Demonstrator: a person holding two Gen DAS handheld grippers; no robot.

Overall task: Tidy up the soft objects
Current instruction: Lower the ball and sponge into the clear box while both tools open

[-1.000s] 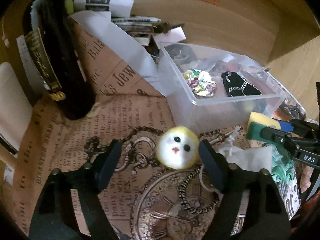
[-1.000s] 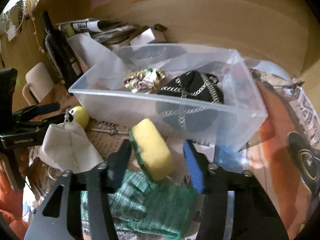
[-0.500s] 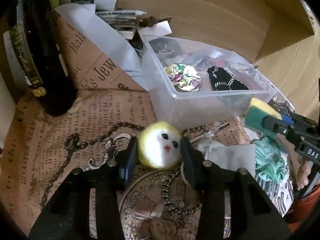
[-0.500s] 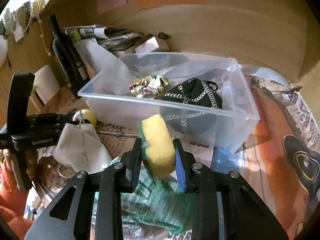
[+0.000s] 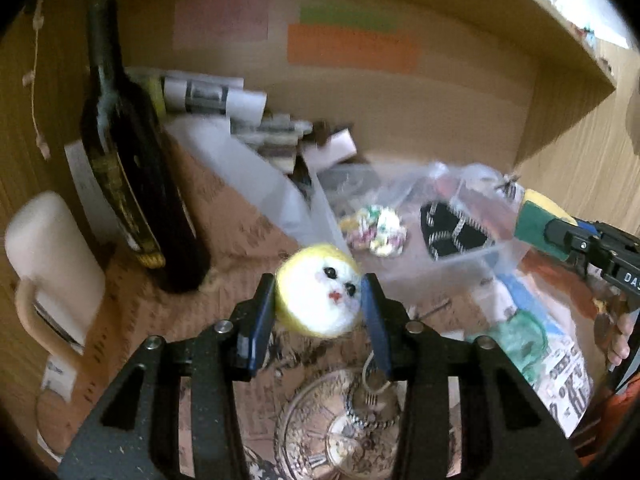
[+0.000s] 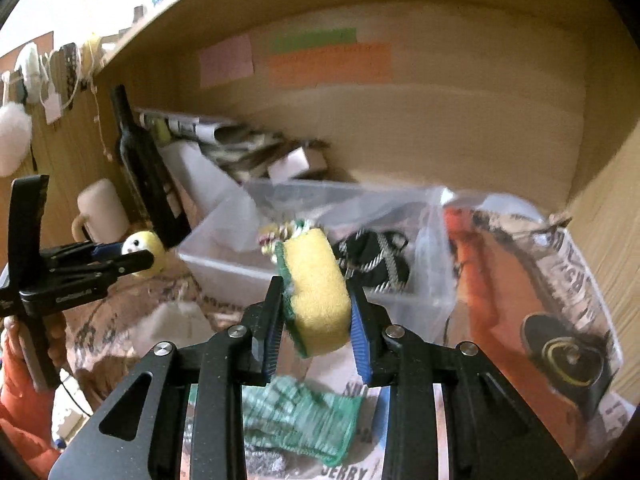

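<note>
My left gripper (image 5: 319,294) is shut on a yellow plush ball with a white face (image 5: 318,290) and holds it above the paper-covered table, in front of the clear plastic bin (image 5: 460,268). My right gripper (image 6: 318,300) is shut on a yellow sponge with a green scrub side (image 6: 316,292), lifted in front of the same bin (image 6: 224,268). The bin holds a multicoloured scrunchie (image 5: 376,230) and a black pouch with chain trim (image 5: 454,232). The sponge also shows in the left wrist view (image 5: 536,222), and the plush ball shows in the right wrist view (image 6: 142,248).
A dark wine bottle (image 5: 132,168) and a cream mug (image 5: 48,264) stand at the left. A green knit cloth (image 6: 296,416) and a white pouch (image 6: 168,328) lie on the table. Rolled papers (image 5: 212,96) lean on the wooden back wall. A beaded chain (image 5: 372,400) lies below.
Both grippers closed on their objects, then lifted them off the table and toward the bin. The views now look higher, showing the coloured notes on the back wall.
</note>
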